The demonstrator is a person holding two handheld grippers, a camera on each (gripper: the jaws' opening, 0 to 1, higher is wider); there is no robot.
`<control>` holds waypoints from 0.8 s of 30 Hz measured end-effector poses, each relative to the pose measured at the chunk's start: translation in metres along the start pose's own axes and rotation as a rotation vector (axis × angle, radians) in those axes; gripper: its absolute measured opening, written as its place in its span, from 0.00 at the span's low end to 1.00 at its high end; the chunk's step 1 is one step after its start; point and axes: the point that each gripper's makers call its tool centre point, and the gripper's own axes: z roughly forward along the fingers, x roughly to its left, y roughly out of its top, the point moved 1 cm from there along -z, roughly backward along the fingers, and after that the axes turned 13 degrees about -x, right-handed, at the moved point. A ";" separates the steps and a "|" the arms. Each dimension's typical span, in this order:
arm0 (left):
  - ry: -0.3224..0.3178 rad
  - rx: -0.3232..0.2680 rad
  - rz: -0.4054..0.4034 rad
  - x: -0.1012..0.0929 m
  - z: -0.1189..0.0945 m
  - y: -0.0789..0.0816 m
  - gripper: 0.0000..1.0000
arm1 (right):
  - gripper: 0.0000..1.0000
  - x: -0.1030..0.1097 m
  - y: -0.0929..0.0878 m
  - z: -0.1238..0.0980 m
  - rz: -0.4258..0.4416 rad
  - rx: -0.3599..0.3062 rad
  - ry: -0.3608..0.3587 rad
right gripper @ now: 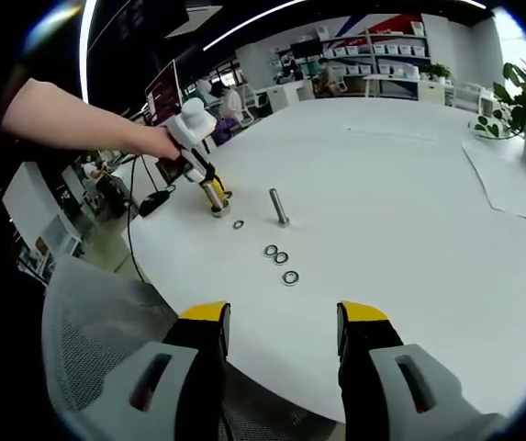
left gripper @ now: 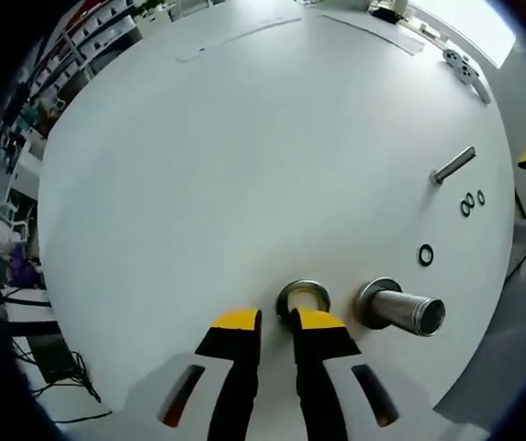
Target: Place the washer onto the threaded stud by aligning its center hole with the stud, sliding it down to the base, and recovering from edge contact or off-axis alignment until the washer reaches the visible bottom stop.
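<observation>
A large steel washer [left gripper: 303, 296] lies flat on the white table [left gripper: 244, 165], right at the tips of my left gripper [left gripper: 276, 322]. The jaws stand a narrow gap apart, open with nothing between them, and the right jaw tip covers the washer's near edge. The thick threaded stud [left gripper: 400, 308] stands on its flanged base just right of the washer, bare. In the right gripper view a hand holds the left gripper [right gripper: 198, 170] beside that stud [right gripper: 215, 197]. My right gripper [right gripper: 284, 317] is wide open near the table's front edge, holding nothing.
A slimmer stud [left gripper: 453, 165] [right gripper: 279, 208] stands farther along the table. Three small washers [left gripper: 425, 254] [left gripper: 465, 207] [left gripper: 480, 197] lie loose between the two studs. A grey mesh chair back [right gripper: 97, 322] is at the table's edge, and shelves and desks stand behind.
</observation>
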 end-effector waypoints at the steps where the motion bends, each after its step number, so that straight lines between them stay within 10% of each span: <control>1: 0.002 0.005 0.005 0.001 -0.002 -0.003 0.11 | 0.49 0.000 0.000 0.000 0.000 0.000 0.000; 24: -0.036 0.036 0.022 -0.008 -0.020 -0.034 0.26 | 0.49 0.005 0.001 0.002 -0.003 -0.005 0.025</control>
